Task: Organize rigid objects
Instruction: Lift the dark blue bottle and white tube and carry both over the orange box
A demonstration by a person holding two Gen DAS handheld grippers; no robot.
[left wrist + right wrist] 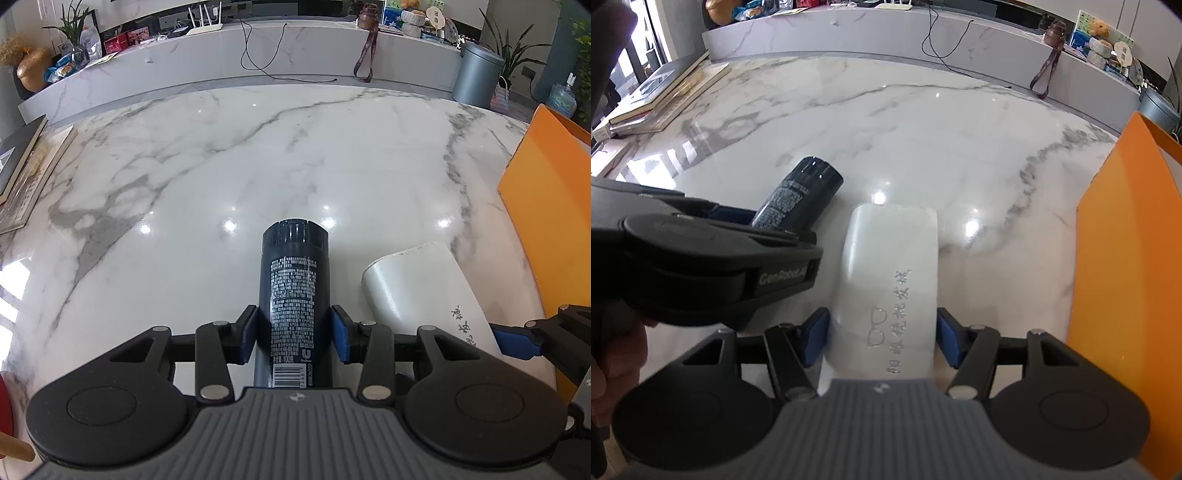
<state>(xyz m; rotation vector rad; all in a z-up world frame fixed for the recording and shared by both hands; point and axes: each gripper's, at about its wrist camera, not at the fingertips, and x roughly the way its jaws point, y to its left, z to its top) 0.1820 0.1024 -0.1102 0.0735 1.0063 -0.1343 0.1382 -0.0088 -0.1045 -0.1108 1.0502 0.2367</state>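
1. Left tongs (pixel 293 334) are clamped on the dark bottle (pixel 293 291); both blue pads sit against its sides. The bottle points away from the camera, cap end far, label text facing up.
2. Right tongs (pixel 882 338) straddle the white glasses case (pixel 892 273). The left pad touches its side; the right pad looks to have a thin gap, though the fisheye edge makes that hard to call, so probably not yet a firm grip.
3. The case lies on the surface (pixel 221 155), long axis running near to far, printed characters and a glasses outline on its top. It sits just right of the bottle, the two close but apart.
4. Whether the bottle rests on the surface or is slightly lifted cannot be told from either view.
5. Progress, judged: early to mid. Both items are engaged by tongs, neither is placed anywhere tidy. The orange box (pixel 1126 258) at the right edge is a likely destination, but nothing shows inside it from here.
6. Left to do: secure the case, carry both items to wherever they belong, release.
7. Surface: glossy white marble with grey veins, ceiling lights reflected in it, mostly bare in the middle. Books (pixel 22 166) are stacked at the far left.
8. Room: a raised marble ledge (pixel 295 48) runs behind, with a black cable, a white router, plants, boxes and ornaments. A grey bin (pixel 476 74) stands far right.
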